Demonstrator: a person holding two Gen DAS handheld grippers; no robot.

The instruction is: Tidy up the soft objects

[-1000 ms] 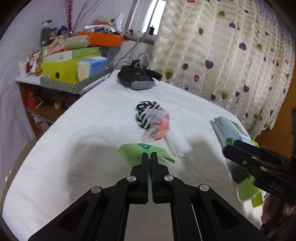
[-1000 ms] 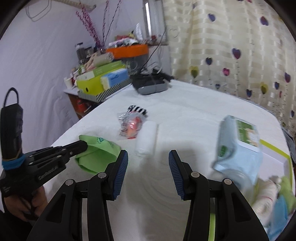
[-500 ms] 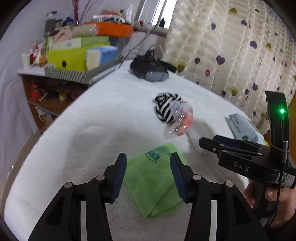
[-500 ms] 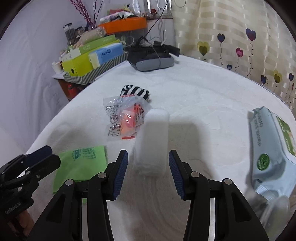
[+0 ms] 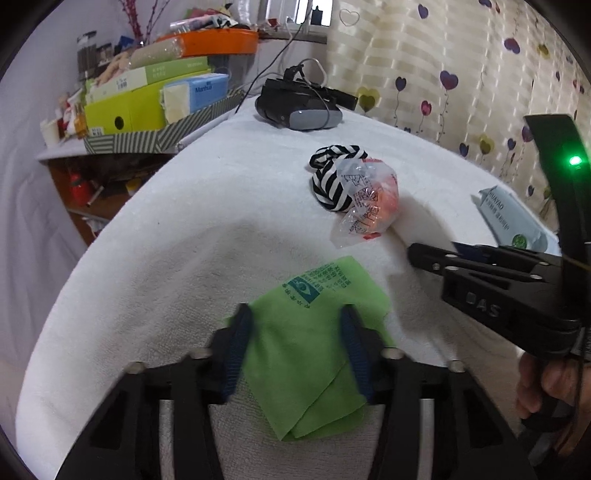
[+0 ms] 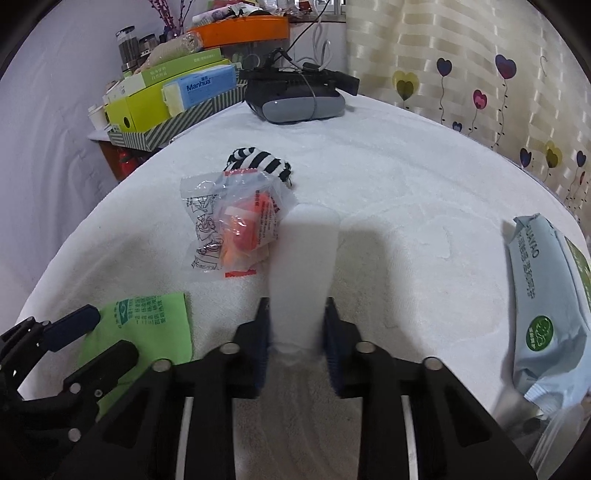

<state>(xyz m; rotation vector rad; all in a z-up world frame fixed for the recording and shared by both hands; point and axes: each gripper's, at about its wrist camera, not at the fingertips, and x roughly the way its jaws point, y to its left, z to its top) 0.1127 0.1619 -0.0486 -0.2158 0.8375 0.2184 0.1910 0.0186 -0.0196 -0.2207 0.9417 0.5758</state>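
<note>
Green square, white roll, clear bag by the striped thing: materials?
Green cloth: thin matte fabric, likely microfibre or nonwoven; folds flat, printed logo.
White roll: looks like soft rolled cloth; matte, no visible weave.
Clear bag: glossy plastic film; crinkled, see-through, printed.

A white, towel-textured counter (image 5: 207, 206) fills the foreground. Behind it hangs a cream striped curtain (image 6: 461, 55) dotted with coloured hearts on thin stems. Off to the left a pale wall (image 6: 48, 110), and against it a wooden shelf unit (image 5: 92, 184) piled with boxes, jars and an orange tray (image 5: 218, 38). Daylight shows through a window (image 5: 291, 11) up top.
</note>
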